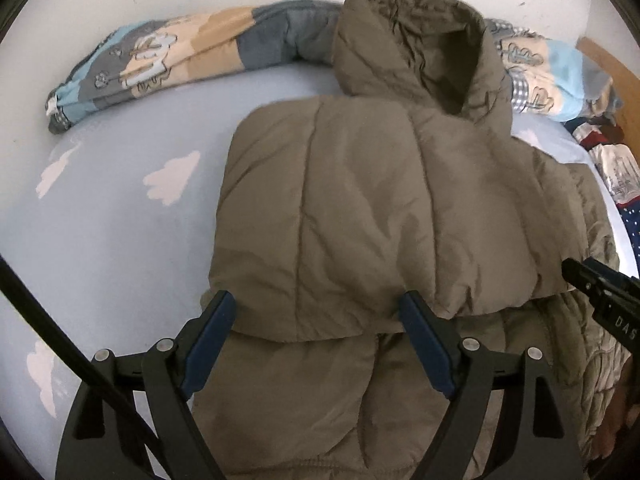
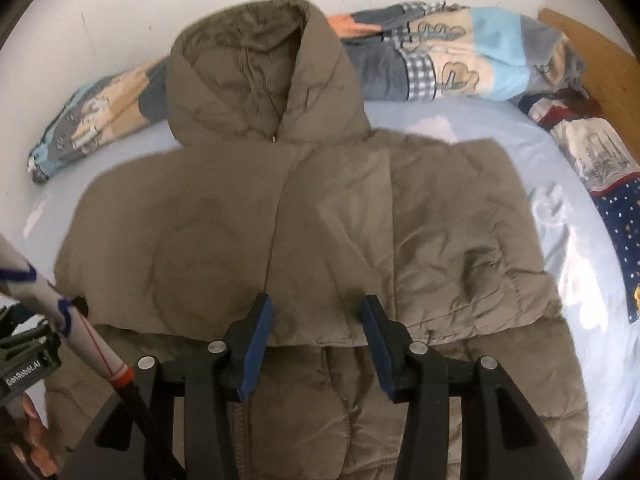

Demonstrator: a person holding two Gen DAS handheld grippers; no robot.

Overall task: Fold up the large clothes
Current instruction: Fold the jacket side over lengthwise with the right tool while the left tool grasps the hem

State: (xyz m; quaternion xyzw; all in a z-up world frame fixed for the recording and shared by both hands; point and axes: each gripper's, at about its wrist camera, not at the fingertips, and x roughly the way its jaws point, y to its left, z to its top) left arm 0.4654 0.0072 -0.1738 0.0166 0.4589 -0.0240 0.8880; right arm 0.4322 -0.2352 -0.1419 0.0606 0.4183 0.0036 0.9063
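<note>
An olive-brown padded jacket (image 1: 360, 208) with a hood (image 1: 412, 40) lies on a light blue bed sheet. Its sleeves are folded across the body and their cuffs lie over the lower part. My left gripper (image 1: 320, 312) is open, its blue pads on either side of a folded sleeve's edge, holding nothing. In the right wrist view the same jacket (image 2: 304, 216) fills the middle, hood (image 2: 256, 72) towards the wall. My right gripper (image 2: 318, 312) is open above the folded sleeves' edge, holding nothing. Its tip also shows in the left wrist view (image 1: 576, 276).
The blue sheet (image 1: 112, 232) has white cloud prints. A rolled patterned quilt (image 1: 168, 60) lies along the white wall behind the jacket. Other patterned fabrics (image 2: 600, 168) and a wooden bed frame (image 2: 592, 48) are at the right. The left gripper's body (image 2: 28, 360) shows at the lower left.
</note>
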